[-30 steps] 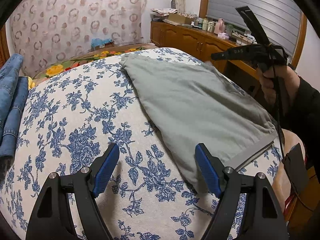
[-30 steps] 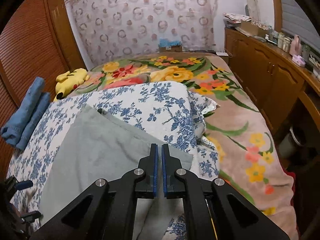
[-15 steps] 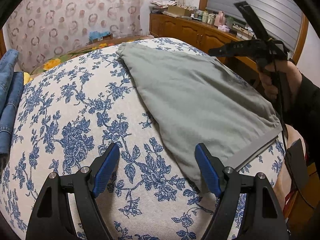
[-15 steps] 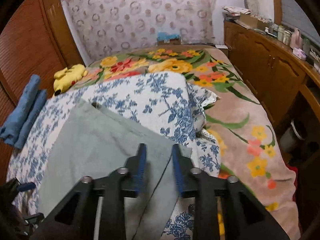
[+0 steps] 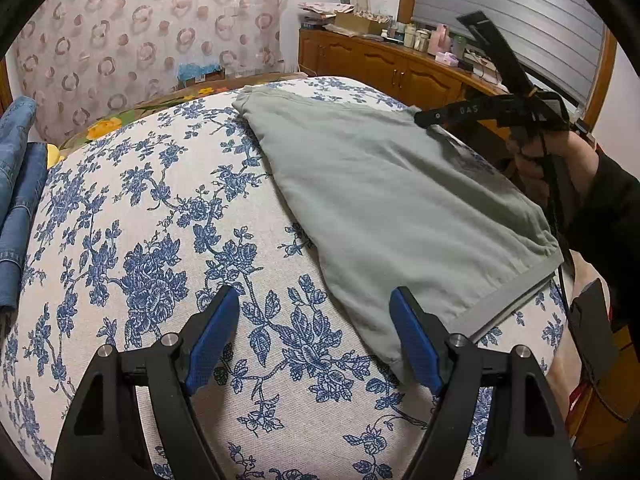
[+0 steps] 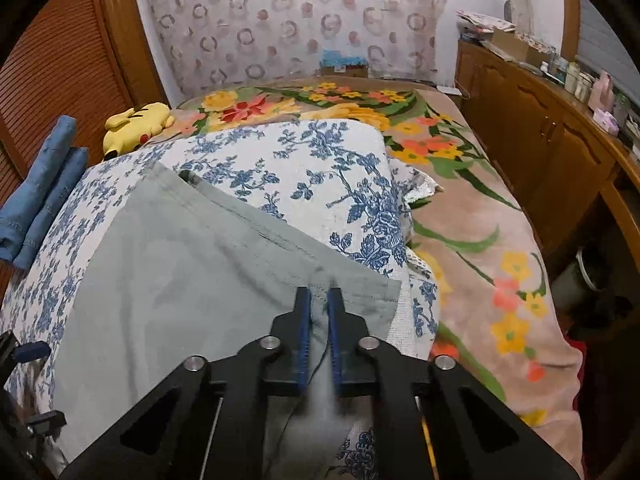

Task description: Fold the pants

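Between the blue pads of the right gripper [image 6: 319,320] a pinched-up ridge of the grey pants [image 6: 192,264] is caught, the jaws drawn almost together on the cloth near the garment's far right edge. The pants lie spread flat on a blue-flowered white cover [image 6: 328,168], reaching away from this gripper to the left and forward; just right of its fingertips the fabric ends and the cover drops toward a flowered blanket [image 6: 480,216]. Far ahead and left of these fingers sit a yellow plush toy [image 6: 136,124] and, along the wooden wall, folded blue jeans [image 6: 44,184]. In the left wrist view the left gripper [image 5: 314,336] stands wide open with nothing between its pads, hanging above the bare patterned cover [image 5: 132,240]; the near corner of the pants [image 5: 392,208] lies just ahead of and beside its right finger [image 5: 416,344], not touching it as far as can be told. The garment's waistband [image 5: 516,292] runs off to the right of that finger. Farther ahead on the right, the right gripper [image 5: 430,118] appears side-on at the pants' far edge, held by the person's hand [image 5: 544,160] in a dark sleeve [image 5: 608,208].
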`<state>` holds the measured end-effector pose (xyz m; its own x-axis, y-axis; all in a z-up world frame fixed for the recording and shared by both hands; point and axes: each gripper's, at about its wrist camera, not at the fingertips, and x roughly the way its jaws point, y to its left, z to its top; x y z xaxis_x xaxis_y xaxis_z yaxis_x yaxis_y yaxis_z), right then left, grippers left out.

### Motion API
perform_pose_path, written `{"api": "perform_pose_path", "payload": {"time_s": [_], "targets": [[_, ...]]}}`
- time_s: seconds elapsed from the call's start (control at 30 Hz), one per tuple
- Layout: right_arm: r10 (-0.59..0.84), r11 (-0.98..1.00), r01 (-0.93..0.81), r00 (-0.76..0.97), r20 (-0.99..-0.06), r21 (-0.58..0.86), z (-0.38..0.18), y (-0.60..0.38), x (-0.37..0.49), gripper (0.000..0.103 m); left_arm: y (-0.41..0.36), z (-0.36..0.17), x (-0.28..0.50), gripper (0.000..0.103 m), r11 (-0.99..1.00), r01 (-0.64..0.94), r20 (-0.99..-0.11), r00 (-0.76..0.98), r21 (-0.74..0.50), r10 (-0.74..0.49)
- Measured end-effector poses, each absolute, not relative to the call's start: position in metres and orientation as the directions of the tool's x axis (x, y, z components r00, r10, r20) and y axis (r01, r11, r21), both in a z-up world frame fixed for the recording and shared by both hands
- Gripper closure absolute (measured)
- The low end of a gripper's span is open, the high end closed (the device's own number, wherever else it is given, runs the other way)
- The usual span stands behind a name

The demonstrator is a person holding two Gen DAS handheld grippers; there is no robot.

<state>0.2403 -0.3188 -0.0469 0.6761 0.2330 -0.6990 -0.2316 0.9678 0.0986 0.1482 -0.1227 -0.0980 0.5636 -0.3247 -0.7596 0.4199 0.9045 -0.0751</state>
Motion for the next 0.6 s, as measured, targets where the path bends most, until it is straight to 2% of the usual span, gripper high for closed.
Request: {"api": "perform_pose_path", "payload": {"time_s": [0.17,0.33,0.53,0.57,0.6], "targets": [[0.193,0.981,-0.161,0.735,-0.65,0.109,-0.037,-0.332,0.232,0.098,-0.122,-0.097,0.147,0.024,0.904,0.419,-0.756,0.563,-0.088,-0.334],[0.139,0.99,-0.117,0.717,-0.683,0.079,-0.046,-0.335,0.237,0.098,-0.121,-0.097,0.147,0.024,0.904,0.419,-0.756,0.562,-0.089,-0.334],[0.141,0.99,-0.112,0.692,-0.708,0.088,-0.055,-0.334,0.244,0.097,-0.122,-0.096,0.146,0.024,0.904,0.418,-0.756,0.563,-0.087,-0.334],[0.143,0.99,-0.115,0.692,-0.708,0.087,-0.052,-0.332,0.249,0.096,-0.122,-0.097,0.146,0.024,0.904,0.418,-0.756,0.563,-0.088,-0.334],[0.136,0.99,-0.112,0.696,-0.705,0.08,-0.049,-0.331,0.248,0.089,-0.122,-0.097,0.146,0.024,0.904,0.418,-0.756,0.563,-0.088,-0.334]]}}
